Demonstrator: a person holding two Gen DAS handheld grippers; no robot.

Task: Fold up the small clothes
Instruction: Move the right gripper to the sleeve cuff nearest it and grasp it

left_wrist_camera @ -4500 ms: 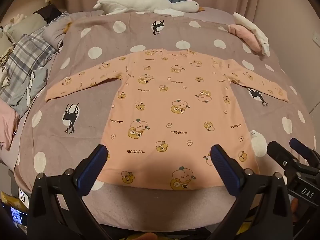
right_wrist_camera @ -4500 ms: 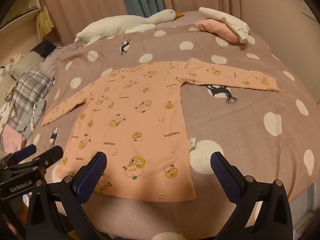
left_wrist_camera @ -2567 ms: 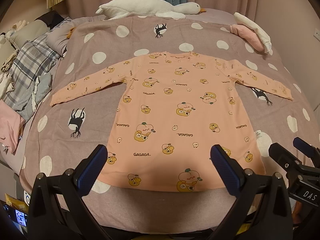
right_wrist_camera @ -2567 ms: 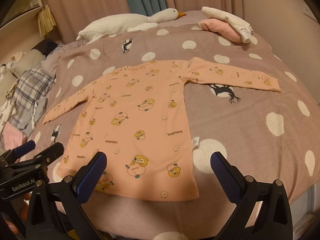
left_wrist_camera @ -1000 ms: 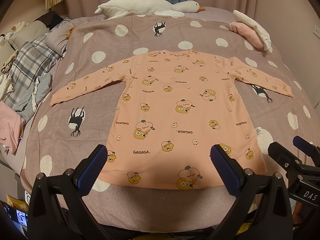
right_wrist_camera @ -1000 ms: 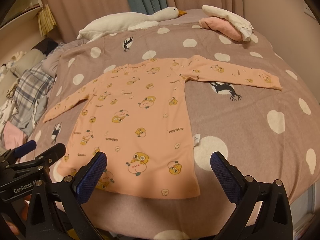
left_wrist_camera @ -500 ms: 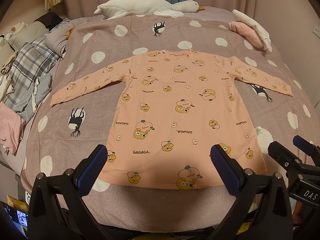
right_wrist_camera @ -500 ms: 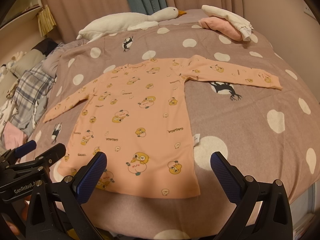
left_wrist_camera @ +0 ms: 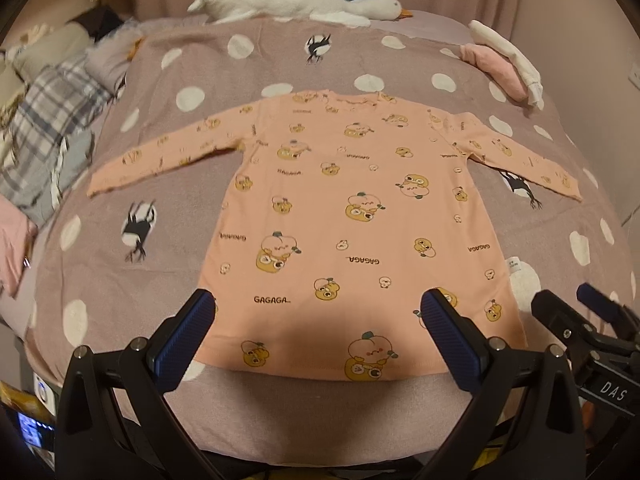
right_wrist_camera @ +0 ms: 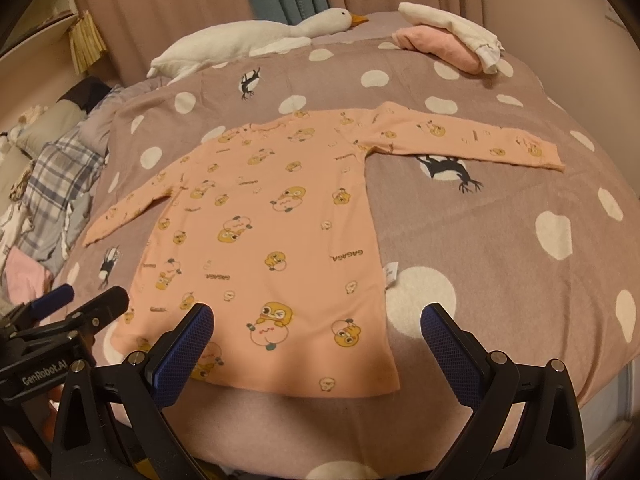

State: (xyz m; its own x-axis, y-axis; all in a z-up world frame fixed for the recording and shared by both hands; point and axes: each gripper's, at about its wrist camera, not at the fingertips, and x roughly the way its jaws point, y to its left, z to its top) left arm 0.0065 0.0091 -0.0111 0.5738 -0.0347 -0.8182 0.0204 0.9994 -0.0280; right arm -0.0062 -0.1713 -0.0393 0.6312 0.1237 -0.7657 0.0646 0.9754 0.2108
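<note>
A small peach long-sleeved top (left_wrist_camera: 352, 216) with cartoon prints lies flat on the bed, sleeves spread, hem nearest me. In the right wrist view the same top (right_wrist_camera: 276, 232) sits left of centre. My left gripper (left_wrist_camera: 318, 320) hovers open over the hem, holding nothing. My right gripper (right_wrist_camera: 316, 332) is open too, over the hem's right corner. Each gripper shows at the edge of the other's view: the right gripper (left_wrist_camera: 584, 320) and the left gripper (right_wrist_camera: 84, 308).
The bed has a mauve polka-dot cover (left_wrist_camera: 120, 280). A white goose plush (left_wrist_camera: 296, 0) lies at the head. Folded pink and white clothes (left_wrist_camera: 508, 64) are stacked at the far right. Plaid and pink garments (left_wrist_camera: 44, 128) are piled on the left.
Both views have shifted only slightly; the left wrist view has edged a little closer to the hem. The top has not moved and both grippers stay open.
</note>
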